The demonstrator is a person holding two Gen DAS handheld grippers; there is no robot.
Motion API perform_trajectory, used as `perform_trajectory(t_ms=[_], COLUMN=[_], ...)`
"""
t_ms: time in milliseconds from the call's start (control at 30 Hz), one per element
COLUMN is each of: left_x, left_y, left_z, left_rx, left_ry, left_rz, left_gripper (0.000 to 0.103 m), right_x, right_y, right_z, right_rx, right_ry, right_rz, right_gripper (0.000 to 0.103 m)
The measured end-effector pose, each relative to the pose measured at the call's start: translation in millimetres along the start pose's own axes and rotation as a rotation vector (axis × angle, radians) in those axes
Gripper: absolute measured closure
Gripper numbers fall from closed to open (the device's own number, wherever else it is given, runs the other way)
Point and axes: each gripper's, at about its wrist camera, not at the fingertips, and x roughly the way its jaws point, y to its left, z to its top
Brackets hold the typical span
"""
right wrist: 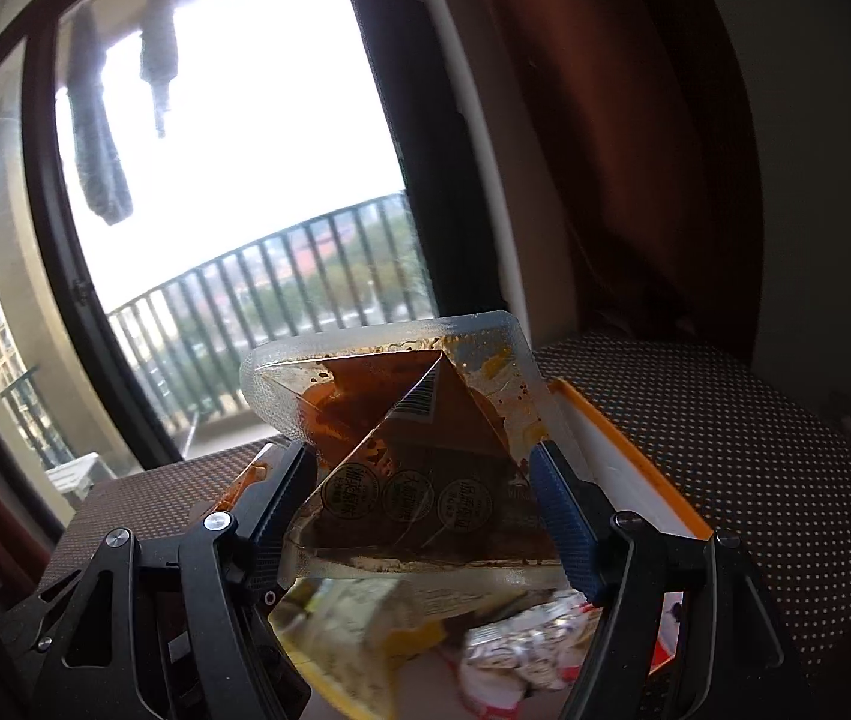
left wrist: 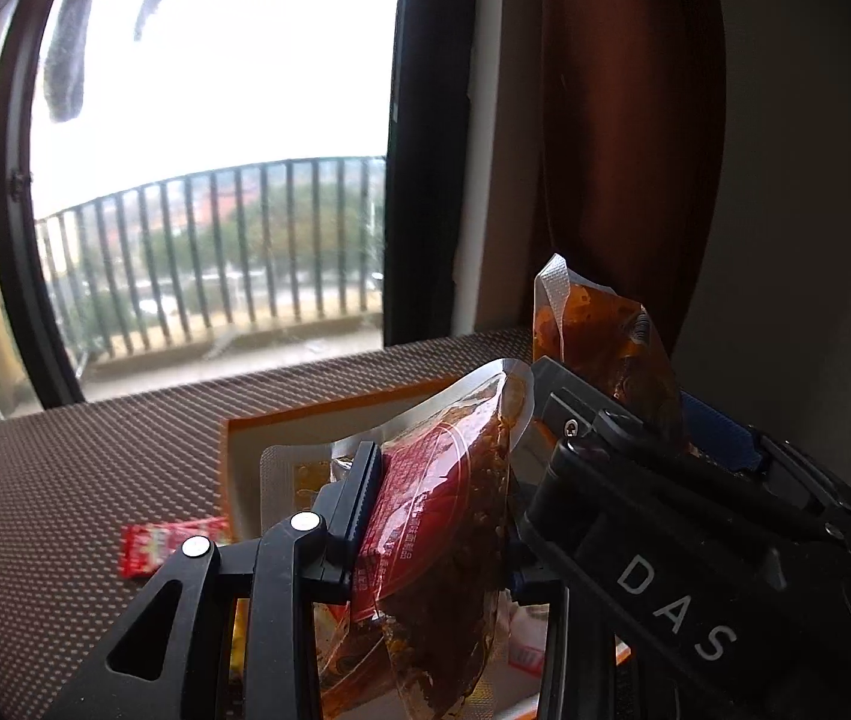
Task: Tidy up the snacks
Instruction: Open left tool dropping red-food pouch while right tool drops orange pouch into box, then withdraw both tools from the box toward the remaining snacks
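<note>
In the left wrist view, the left tongs [left wrist: 425, 516] are closing on a red sauce pouch [left wrist: 437, 540], which is standing almost upright between the two pads. The person is holding it above an orange-rimmed tray [left wrist: 257, 420]. The pouch is looking soft and slack; the oily filling is sinking toward the bottom, so it is probably bending and swinging when it is carried. The film is glossy and is likely slippery. The flat sealed edge at the top is seeming the safer place to pinch, because squeezing the full belly could burst a seam.

In the right wrist view, the right tongs [right wrist: 419, 498] are gripping a second pouch, the clear pouch [right wrist: 401, 438], with brown sauce and a barcode. It is folding into a peak between the pads, which is showing how limp it is. Below it, other snack packets [right wrist: 509, 654] are lying in the tray, blurred.

A little farther, a small red packet [left wrist: 167, 546] is lying on the counter [left wrist: 95, 450], just beside the tray's left rim. The counter is wearing a dotted brown cover.

Farthest, a window [left wrist: 215, 150] is showing a balcony railing [left wrist: 215, 240], and a brown curtain [left wrist: 623, 120] is hanging at the right.
</note>
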Motion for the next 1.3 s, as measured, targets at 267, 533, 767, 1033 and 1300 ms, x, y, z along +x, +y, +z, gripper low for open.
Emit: perform_trajectory(t_ms=[267, 533, 767, 1033, 1300], left_x=[58, 72, 70, 69, 56], left_y=[2, 14, 37, 66, 69], left_z=[3, 8, 11, 3, -1], left_rx=[-0.016, -0.058, -0.088, -0.147, -0.154], left_ry=[0.190, 0.261, 0.256, 0.268, 0.257], left_rz=[-0.048, 0.065, 0.108, 0.133, 0.095], left_gripper=[0.061, 0.028, 0.018, 0.024, 0.026], right_x=[22, 38, 56, 82, 77], right_y=[-15, -5, 19, 50, 54], right_z=[-6, 1, 5, -1, -2], right_rx=[0.001, -0.009, -0.049, -0.098, -0.093], right_ry=[0.059, 0.096, 0.116, 0.219, 0.219], right_rz=[-0.076, -0.049, -0.009, 0.036, 0.005], right_gripper=[0.028, 0.028, 0.028, 0.026, 0.015])
